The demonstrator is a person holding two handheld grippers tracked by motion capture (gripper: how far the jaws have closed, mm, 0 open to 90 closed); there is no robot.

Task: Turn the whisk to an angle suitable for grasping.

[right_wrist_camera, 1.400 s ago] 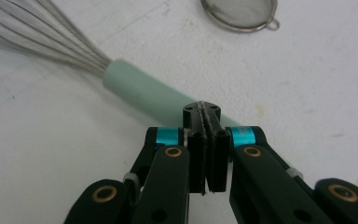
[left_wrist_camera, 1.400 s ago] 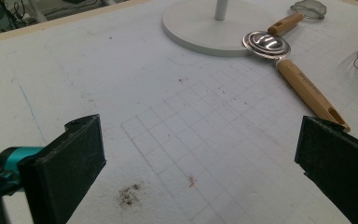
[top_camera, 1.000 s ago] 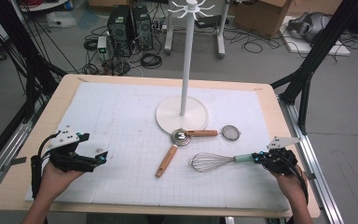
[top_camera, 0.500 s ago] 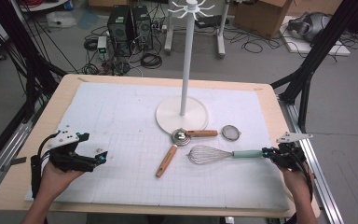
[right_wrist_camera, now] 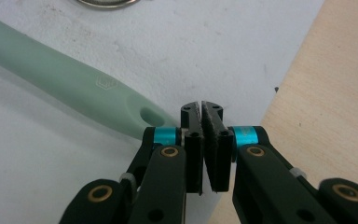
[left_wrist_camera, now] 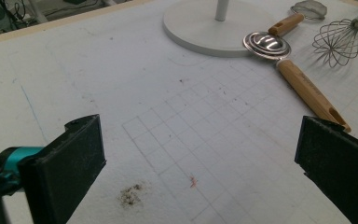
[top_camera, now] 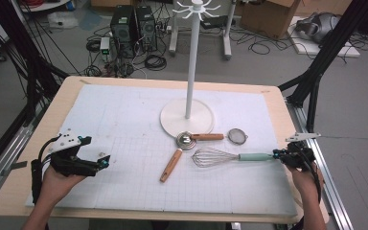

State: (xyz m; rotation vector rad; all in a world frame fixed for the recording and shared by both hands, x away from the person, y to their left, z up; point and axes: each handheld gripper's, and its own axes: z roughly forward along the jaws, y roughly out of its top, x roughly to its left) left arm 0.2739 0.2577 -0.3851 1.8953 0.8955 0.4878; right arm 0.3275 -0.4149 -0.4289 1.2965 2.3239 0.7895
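Right tongs (top_camera: 277,155) are sitting at the far right of the bench (top_camera: 268,96), at the tail end of the whisk (top_camera: 230,156), which is lying flat on the white mat (top_camera: 124,120) w/ its wire head pointing left toward the ladle (top_camera: 171,165) and its mint handle pointing right. In the right gripper view the right tongs (right_wrist_camera: 203,109) are clenched on nothing, pads pressed together, and the handle (right_wrist_camera: 74,88) is running just beside the left jaw, not between the two. The hang hole (right_wrist_camera: 148,114) at the handle's end is lying right next to the tongs; can't tell if it's touching them.

Left tongs (top_camera: 104,160) are resting released near the bench's left edge, well apart from everything; in the left gripper view the left tongs (left_wrist_camera: 200,158) are gaping wide over bare mat.

Judging by this, the step in hand is prob. the approach for picking up the whisk, grip not yet made. The hook stand (top_camera: 193,57) is standing behind, w/ the strainer (top_camera: 238,136) near its base, so hanging looks like the likely aim.

Next move is calling for: opening the right tongs, shifting sideways so the handle is lying between the pads, going low enough to catch it off the mat, then clenching near the end but leaving the hole free for a hook
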